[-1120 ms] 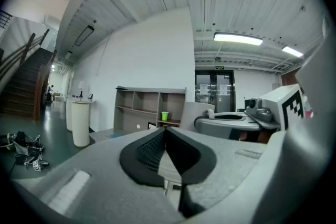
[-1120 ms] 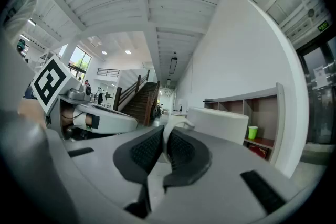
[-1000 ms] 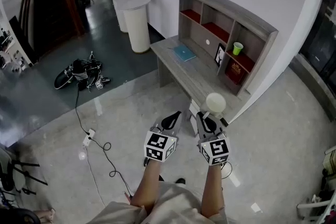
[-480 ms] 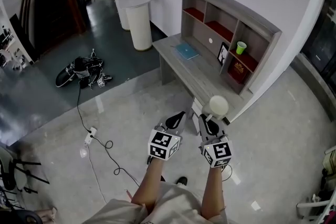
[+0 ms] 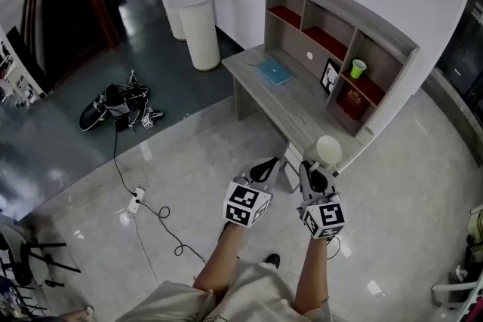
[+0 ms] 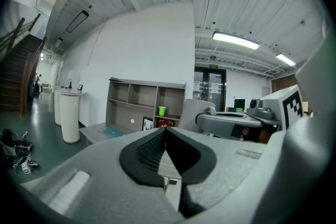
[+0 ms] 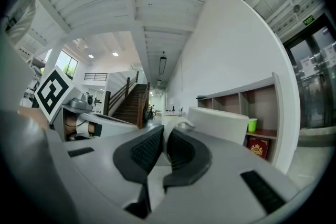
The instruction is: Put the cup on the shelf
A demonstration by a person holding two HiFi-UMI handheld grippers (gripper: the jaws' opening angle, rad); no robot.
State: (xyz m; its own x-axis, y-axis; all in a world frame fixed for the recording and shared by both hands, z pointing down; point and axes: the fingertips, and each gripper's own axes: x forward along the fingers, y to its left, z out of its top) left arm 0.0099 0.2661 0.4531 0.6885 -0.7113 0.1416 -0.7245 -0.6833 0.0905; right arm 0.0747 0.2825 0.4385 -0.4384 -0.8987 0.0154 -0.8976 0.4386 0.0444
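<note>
The right hand-held gripper [image 5: 312, 176] is clamped on the handle of the white cup [image 5: 329, 149], held near the end of the tabletop [image 5: 290, 98] below the shelf [image 5: 339, 32] (a green cup [image 5: 358, 68] stands in one compartment), while the left hand-held gripper [image 5: 264, 168], jaws pressed together on nothing, hangs beside it.

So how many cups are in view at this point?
2. The white cup is gripped in the right tool, near the end of the desk. The green cup stands in a right-hand compartment of the shelf. Shelf dividers may hide more.
</note>
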